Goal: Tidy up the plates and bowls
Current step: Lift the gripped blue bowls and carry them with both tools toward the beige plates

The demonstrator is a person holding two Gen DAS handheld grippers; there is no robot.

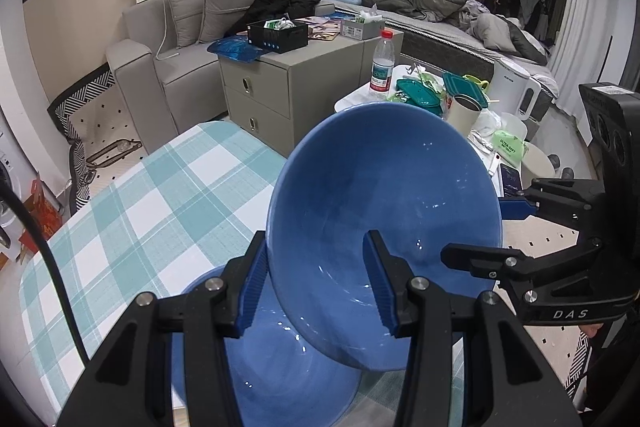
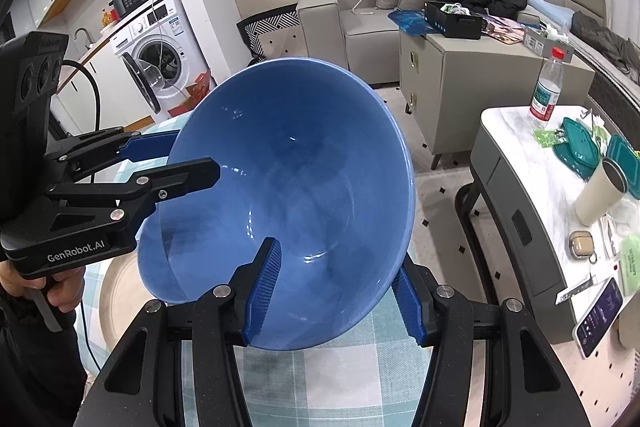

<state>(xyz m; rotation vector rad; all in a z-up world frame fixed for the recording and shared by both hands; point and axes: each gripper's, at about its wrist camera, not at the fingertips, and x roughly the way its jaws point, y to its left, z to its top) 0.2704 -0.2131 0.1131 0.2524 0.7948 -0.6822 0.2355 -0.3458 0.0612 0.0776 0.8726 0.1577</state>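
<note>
Both grippers have hold of the same blue bowl (image 1: 384, 219), tilted up on edge above the checked surface (image 1: 132, 211) so that its hollow faces the two cameras.

The left gripper (image 1: 320, 291) grasps the bowl's rim at the near, lower side: one blue ribbed finger (image 1: 254, 287) lies against the outer wall, the other (image 1: 378, 283) sits inside the hollow, with the rim pinched between them. Seen from the right wrist, this gripper comes in from the left, a black finger inside the bowl and a blue one behind its wall.

The right gripper (image 2: 336, 291) grasps the rim the same way on another part of it: one ribbed finger (image 2: 264, 291) inside the hollow, the other (image 2: 408, 303) outside and partly hidden by the bowl's wall. In the left wrist view it reaches in from the right edge, straddling the rim there.

Beneath the lifted bowl a second blue bowl (image 1: 272, 367) rests on the checked surface, just under the left gripper's fingers; whether the two bowls touch cannot be told. A pale plate (image 2: 120, 295) lies on the surface near the left hand (image 2: 60, 287), which is wrapped around its handle.

Beyond stand a grey sofa (image 2: 360, 15), a drawer cabinet (image 1: 272, 83) and a cluttered side table (image 2: 520, 155) with a water bottle (image 2: 546, 91).
</note>
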